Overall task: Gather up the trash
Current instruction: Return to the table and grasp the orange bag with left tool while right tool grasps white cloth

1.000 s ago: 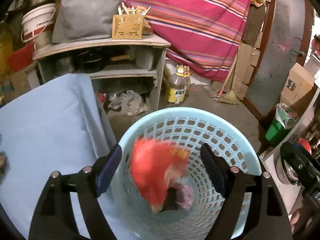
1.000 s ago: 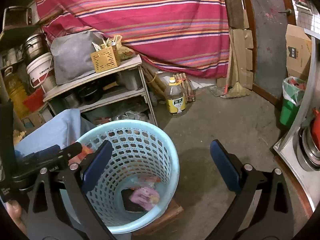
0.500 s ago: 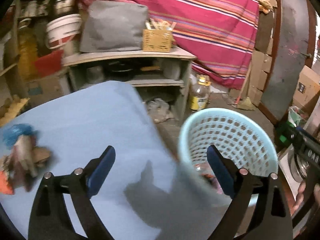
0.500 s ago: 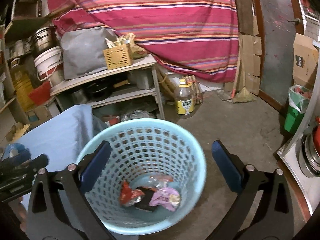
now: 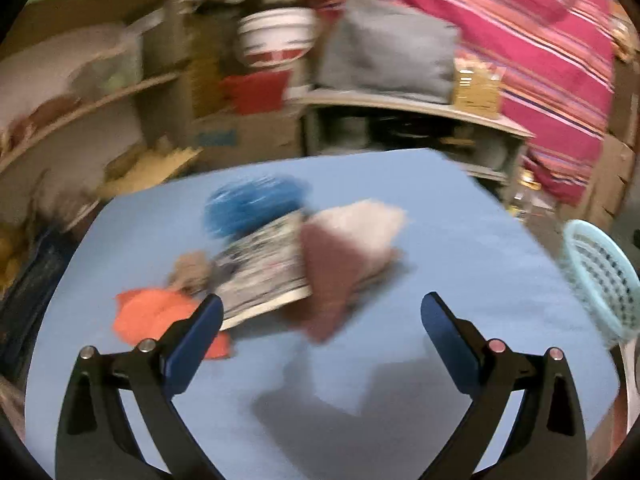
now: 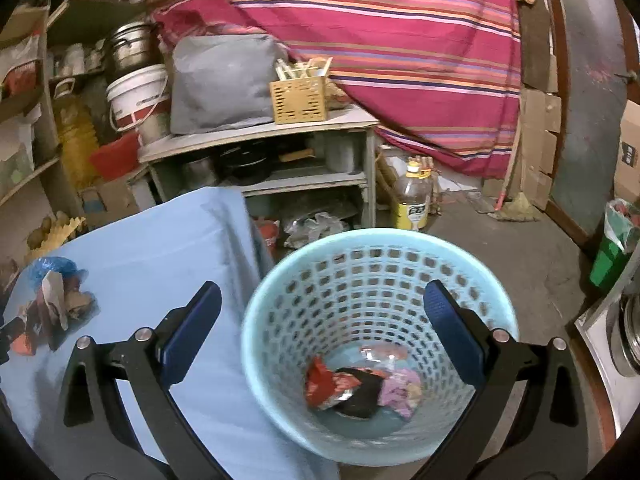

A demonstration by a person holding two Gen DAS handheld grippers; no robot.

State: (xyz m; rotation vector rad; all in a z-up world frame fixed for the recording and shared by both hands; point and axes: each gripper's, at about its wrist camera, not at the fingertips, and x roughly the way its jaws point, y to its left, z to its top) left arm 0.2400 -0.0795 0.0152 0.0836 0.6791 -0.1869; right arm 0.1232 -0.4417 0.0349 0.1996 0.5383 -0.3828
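A pile of trash lies on the blue-covered table (image 5: 460,248): a blue plastic bag (image 5: 248,204), a printed packet (image 5: 264,268), a maroon and pale wrapper (image 5: 344,256) and an orange wrapper (image 5: 152,316). My left gripper (image 5: 322,330) is open and empty just in front of the pile; this view is blurred. My right gripper (image 6: 322,320) is open and empty above the light blue basket (image 6: 280,400), which holds a red wrapper (image 6: 320,380), a black piece and a pink wrapper (image 6: 400,390). The pile also shows in the right wrist view (image 6: 52,304).
The basket rim (image 5: 600,280) shows right of the table. Behind are a grey shelf unit (image 6: 280,132) with a grey bag, a yellow box, a white bucket (image 6: 136,100), and an oil bottle (image 6: 412,200) on the floor. A striped cloth (image 6: 400,40) hangs at the back. A green bin (image 6: 612,256) stands at right.
My left gripper let the red wrapper fall into the basket, then swung left over the table to face the trash pile. My right gripper moved over the basket.
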